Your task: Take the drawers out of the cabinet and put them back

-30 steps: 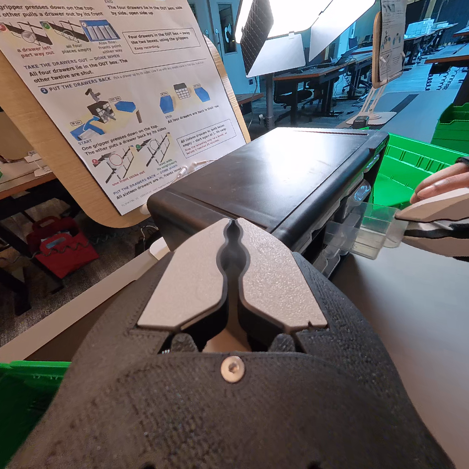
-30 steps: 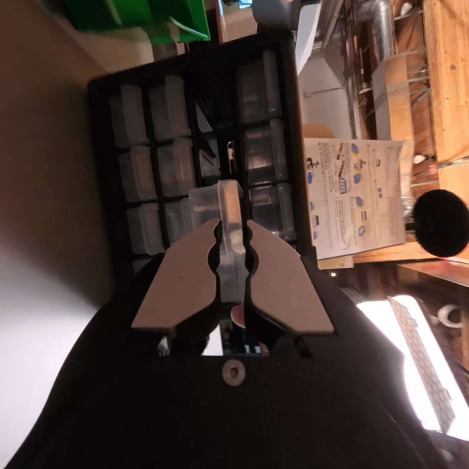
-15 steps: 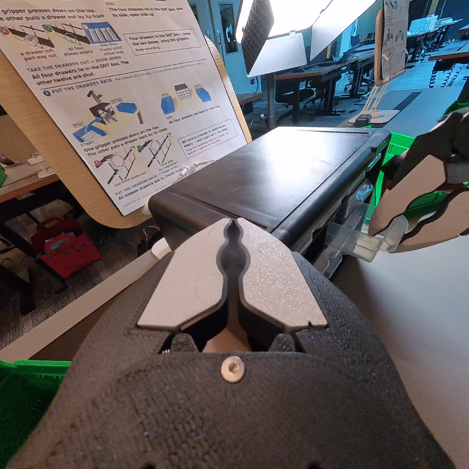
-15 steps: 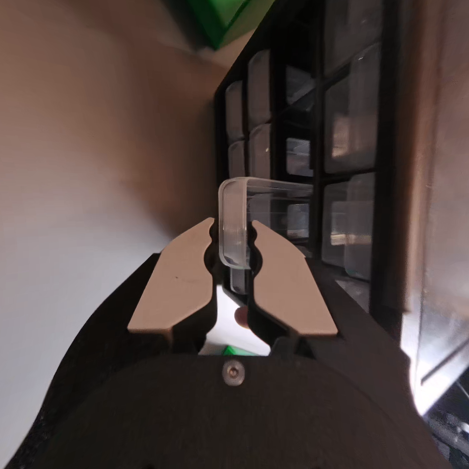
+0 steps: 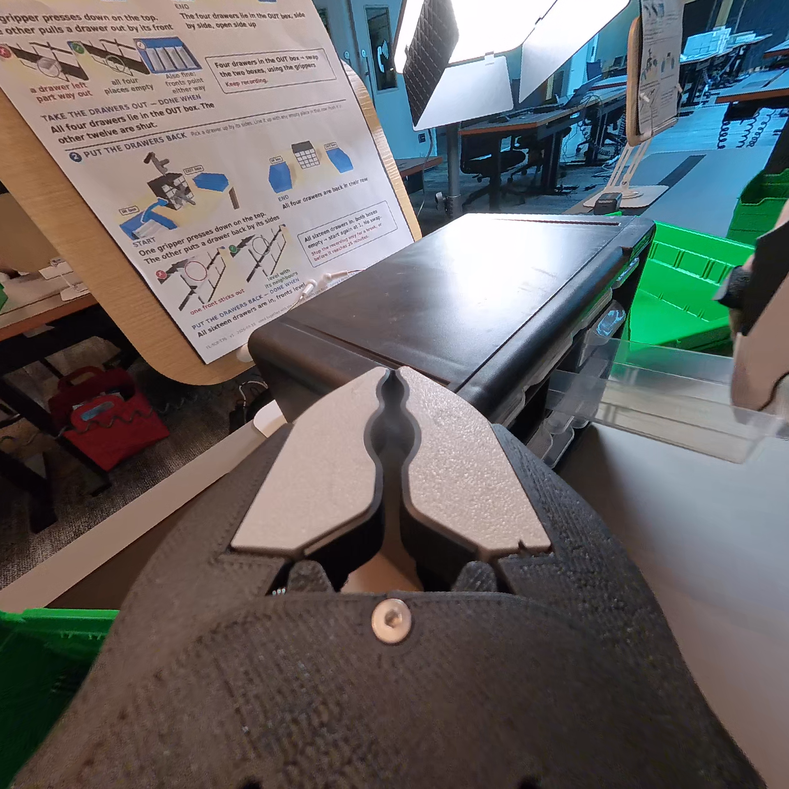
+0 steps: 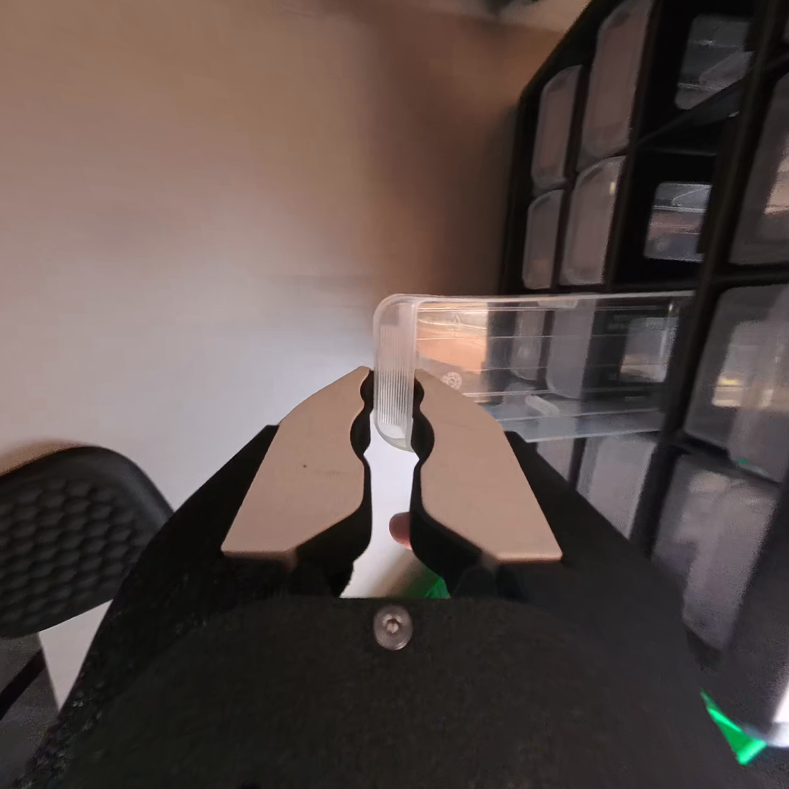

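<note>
right now the right gripper [image 6: 392, 382] is pinched on the front tab of a clear drawer [image 6: 555, 363]. the drawer sticks far out of the black cabinet [image 6: 683, 213], with its back end at the cabinet's front. other clear drawers sit in their slots around it. the left gripper [image 5: 392, 378] is squeezed together with nothing in it, close to the near top edge of the cabinet [image 5: 469, 299]. a green bin [image 5: 683, 277] sits behind the cabinet, and a poster [image 5: 192, 170] stands beside it.
</note>
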Available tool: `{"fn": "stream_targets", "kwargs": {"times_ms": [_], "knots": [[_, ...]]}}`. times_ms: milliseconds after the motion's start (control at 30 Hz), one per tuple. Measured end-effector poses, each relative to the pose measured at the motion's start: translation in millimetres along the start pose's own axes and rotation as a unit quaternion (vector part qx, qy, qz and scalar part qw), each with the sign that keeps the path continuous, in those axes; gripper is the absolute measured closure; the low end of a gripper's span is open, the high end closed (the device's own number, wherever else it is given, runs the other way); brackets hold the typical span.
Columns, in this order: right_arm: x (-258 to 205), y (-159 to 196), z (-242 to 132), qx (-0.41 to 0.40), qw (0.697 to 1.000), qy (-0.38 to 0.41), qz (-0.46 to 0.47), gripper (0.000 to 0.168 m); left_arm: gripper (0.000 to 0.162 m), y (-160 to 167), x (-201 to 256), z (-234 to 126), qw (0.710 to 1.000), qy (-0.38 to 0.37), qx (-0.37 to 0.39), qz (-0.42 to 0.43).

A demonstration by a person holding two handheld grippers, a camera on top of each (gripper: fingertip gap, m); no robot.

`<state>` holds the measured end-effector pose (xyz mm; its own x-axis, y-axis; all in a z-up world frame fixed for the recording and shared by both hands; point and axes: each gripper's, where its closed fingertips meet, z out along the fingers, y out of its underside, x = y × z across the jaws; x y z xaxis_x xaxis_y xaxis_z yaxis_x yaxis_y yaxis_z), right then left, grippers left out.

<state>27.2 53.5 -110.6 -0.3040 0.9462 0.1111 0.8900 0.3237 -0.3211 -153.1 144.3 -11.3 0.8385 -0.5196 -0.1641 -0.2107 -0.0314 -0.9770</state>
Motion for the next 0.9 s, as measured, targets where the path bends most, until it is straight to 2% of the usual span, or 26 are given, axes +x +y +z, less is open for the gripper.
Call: {"fn": "stream_targets", "kwargs": {"times_ms": [100,267,400,500,633,767,900], "knots": [[-18.1,2.1,-9.7,0.014,0.999,-0.030,0.009,0.154,0.162,0.0,0.1,0.0,1.000,0.001,0.001,-0.002],[-57.2,-8.5,-38.9,0.038,0.985,-0.159,0.062,0.154,0.162,0.1,-0.1,-0.2,1.000,-0.001,0.002,-0.003],[-70.8,-26.5,-63.4,0.113,0.965,-0.216,0.101,0.154,0.162,0.0,-0.2,-0.4,1.000,-0.003,0.003,-0.003],[-74.5,-25.2,-78.4,0.155,0.956,-0.213,0.126,0.154,0.162,0.0,-0.2,-0.4,1.000,-0.003,0.003,-0.003],[-82.0,-3.4,-103.8,0.197,0.946,-0.201,0.160,0.154,0.162,0.1,-0.1,-0.4,1.000,-0.001,0.006,-0.008],[-64.4,41.7,-118.2,0.199,0.939,-0.136,0.246,0.154,0.162,0.2,-0.2,-0.4,1.000,0.001,0.008,-0.013],[-13.0,105.0,-107.0,0.154,0.916,-0.017,0.369,0.154,0.162,0.3,-0.2,-0.4,1.000,0.001,0.008,-0.014]]}}
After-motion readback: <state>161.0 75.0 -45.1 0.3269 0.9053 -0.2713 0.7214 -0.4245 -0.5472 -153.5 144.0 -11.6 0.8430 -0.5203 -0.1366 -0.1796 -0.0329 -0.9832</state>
